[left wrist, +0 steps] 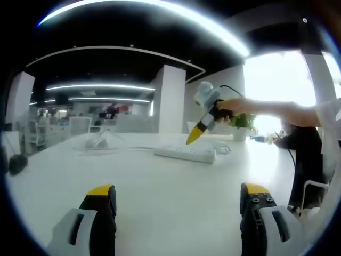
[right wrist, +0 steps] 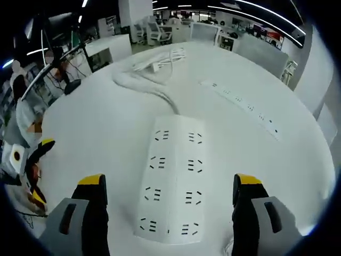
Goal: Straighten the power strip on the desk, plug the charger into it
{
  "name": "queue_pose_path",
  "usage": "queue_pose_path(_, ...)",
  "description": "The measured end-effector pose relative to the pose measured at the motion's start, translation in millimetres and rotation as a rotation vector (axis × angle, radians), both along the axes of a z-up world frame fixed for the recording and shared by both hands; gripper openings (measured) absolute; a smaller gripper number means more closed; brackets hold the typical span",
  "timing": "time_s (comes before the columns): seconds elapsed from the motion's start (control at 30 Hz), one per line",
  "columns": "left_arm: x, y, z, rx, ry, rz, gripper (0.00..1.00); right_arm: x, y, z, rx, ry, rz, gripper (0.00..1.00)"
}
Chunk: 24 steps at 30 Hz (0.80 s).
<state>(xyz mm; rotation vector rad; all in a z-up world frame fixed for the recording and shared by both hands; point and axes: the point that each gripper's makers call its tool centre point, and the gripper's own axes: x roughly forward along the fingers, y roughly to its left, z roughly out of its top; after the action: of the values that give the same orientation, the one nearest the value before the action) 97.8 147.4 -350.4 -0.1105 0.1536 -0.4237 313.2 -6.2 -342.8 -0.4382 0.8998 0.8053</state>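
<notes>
The white power strip is lying low-centre on the desk, between the right hand-held gripper's wide-open, empty jaws. Straightening seems to be starting; next, closing on its sides. The left hand-held gripper is hovering open, empty.

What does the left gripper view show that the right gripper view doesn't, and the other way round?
Left gripper view alone: a potted plant by the bright window, and the right gripper hanging over the power strip.

Right gripper view alone: the strip's sockets from above, a long thin strip farther off, and the left gripper at the desk edge.

Both: the white desk, the power strip, and a pair of open, empty yellow-tipped jaws.
</notes>
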Motion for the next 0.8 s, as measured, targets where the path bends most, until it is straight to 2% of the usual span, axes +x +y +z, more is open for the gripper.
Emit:
queue_pose_path(0.07, -0.5, -0.3, 0.5, -0.001, -0.002, -0.001, 0.99, 7.2, 0.2, -0.8, -0.016, 0.007, -0.002, 0.93)
queue_pose_path(0.2, -1.1, -0.4, -0.1, -0.002, 0.0, -0.002, 0.99, 3.6, 3.3, -4.1, -0.037, 0.051, 0.004, 1.0)
queue_pose_path(0.27, -1.1, -0.7, -0.9, 0.0, 0.002, -0.002, 0.99, 3.8, 0.3, -6.0, -0.087, 0.063, 0.003, 1.0)
queue_pose_path(0.33, -1.3, -1.0, -0.5, -0.002, 0.001, -0.003, 0.99, -0.1, -1.6, -9.6, -0.119, 0.101, 0.005, 1.0)
queue_pose_path(0.53, -2.1, -0.7, -0.4, -0.004, 0.0, -0.001, 0.99, -3.6, -1.4, -13.8, -0.148, 0.186, -0.016, 0.99)
queue_pose_path(0.8, -4.0, 0.9, 0.8, -0.004, -0.003, 0.004, 0.99, -10.7, -2.6, -19.0, -0.171, 0.239, -0.027, 0.99)
